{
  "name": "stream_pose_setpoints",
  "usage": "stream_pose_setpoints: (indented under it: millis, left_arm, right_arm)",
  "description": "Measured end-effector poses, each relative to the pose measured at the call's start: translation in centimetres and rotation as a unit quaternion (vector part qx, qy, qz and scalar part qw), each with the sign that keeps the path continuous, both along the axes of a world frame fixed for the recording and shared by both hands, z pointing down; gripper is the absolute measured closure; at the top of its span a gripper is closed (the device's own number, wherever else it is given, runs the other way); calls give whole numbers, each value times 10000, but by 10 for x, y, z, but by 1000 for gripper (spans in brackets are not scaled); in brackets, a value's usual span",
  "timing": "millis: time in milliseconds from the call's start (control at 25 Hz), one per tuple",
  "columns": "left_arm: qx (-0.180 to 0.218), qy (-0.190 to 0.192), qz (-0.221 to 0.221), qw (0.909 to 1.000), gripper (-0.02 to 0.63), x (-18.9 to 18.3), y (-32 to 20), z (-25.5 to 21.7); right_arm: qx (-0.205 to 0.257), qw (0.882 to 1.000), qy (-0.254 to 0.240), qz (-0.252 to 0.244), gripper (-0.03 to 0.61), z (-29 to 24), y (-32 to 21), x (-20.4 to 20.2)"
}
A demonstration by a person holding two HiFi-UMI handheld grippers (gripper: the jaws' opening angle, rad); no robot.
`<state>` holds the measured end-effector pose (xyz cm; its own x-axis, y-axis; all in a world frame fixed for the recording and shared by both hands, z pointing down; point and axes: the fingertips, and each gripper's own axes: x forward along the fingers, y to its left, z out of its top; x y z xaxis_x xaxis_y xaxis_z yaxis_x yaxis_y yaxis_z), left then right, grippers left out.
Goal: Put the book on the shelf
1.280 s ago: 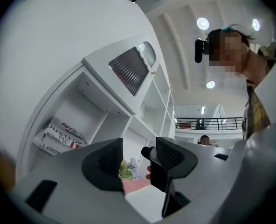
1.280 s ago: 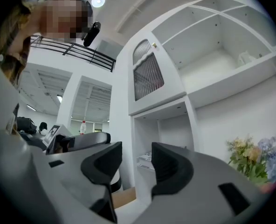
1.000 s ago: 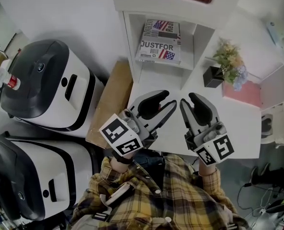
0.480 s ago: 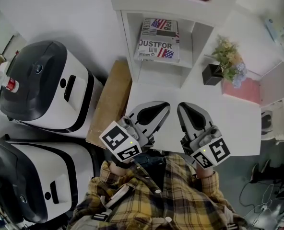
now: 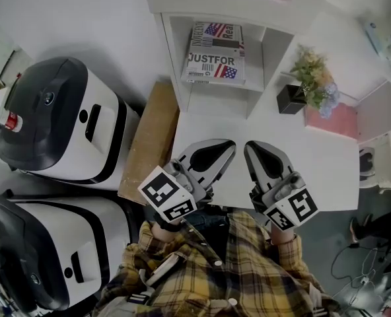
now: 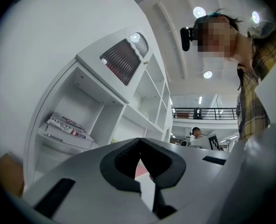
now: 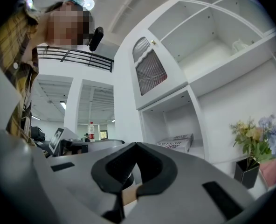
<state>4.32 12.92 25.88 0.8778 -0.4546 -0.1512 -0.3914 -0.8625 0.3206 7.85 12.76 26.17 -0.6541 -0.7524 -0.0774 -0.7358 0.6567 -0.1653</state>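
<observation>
Two bulky black-and-white machines stand side by side at left, one (image 5: 63,121) farther off, the other (image 5: 43,249) closer in. A tan wooden board (image 5: 149,144) lies between the farther machine and a white table (image 5: 327,170). At the table's far edge, a small black pot (image 5: 290,99) of pale flowers (image 5: 312,78) sits just beside a pink box (image 5: 331,122). A red-labelled bottle (image 5: 2,121) stands at far left, and cables (image 5: 370,279) trail over the dark floor at right.

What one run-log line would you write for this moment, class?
books: stacked flat in shelf compartment | left tool: shut, empty, above table | right tool: jaws just closed further, shut, empty
</observation>
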Motion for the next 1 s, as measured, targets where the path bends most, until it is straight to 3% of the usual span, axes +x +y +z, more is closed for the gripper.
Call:
stream_pose_setpoints:
  millis: [1000]
  left_arm:
    - [-83,-82,-99,9999,594,-2,4,7]
  right_arm:
    - [-140,9998,116,-83,561,6,3,-1]
